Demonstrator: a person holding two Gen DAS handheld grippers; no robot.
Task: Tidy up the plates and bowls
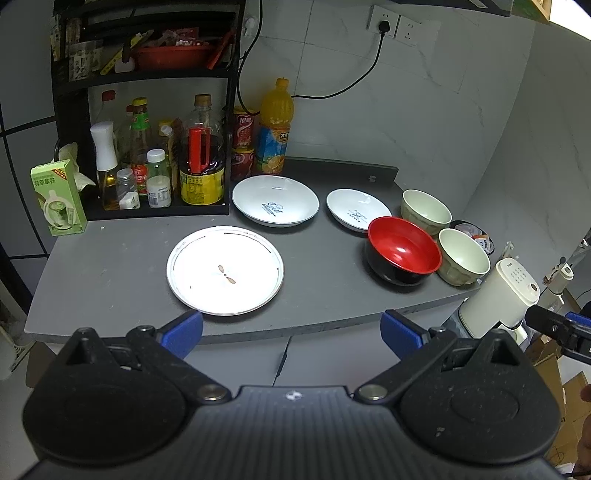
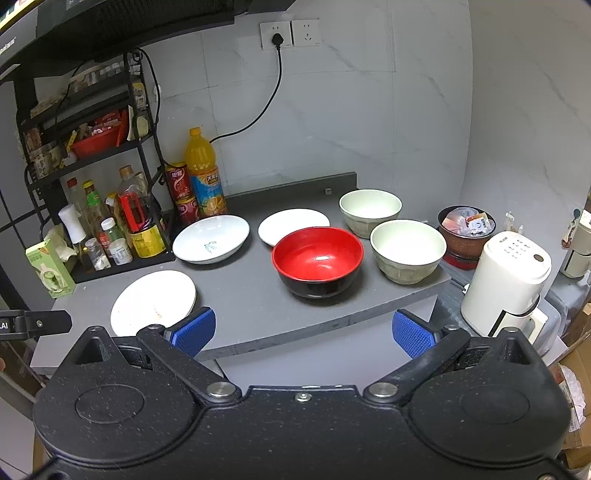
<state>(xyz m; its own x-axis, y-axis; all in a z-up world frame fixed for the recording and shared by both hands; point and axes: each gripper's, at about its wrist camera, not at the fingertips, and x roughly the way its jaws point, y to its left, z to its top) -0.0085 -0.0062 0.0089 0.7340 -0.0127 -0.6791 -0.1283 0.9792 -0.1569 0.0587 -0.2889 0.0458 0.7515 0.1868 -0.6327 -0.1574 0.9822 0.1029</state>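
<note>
At the left a black wire rack holds glass and plastic bottles, and a green carton stands beside it. Next to the rack are stacked red cans and an orange juice bottle.

On the matte grey countertop, the flat white plate with a thin dark ring lies nearest the front edge. Behind it sits a deeper glossy white plate with blue script, then a smaller white plate. To the right stands the red-and-black bowl, smooth and shiny, just beside two pale ceramic bowls with faceted outside walls. All dishes lie separately, none stacked.

The left gripper and the right gripper both hover before the counter edge, blue textured pads wide apart, holding nothing.

Lower at the right stands a cream plastic appliance. The wall is grey marble-pattern tile with a white socket and a black cable.
</note>
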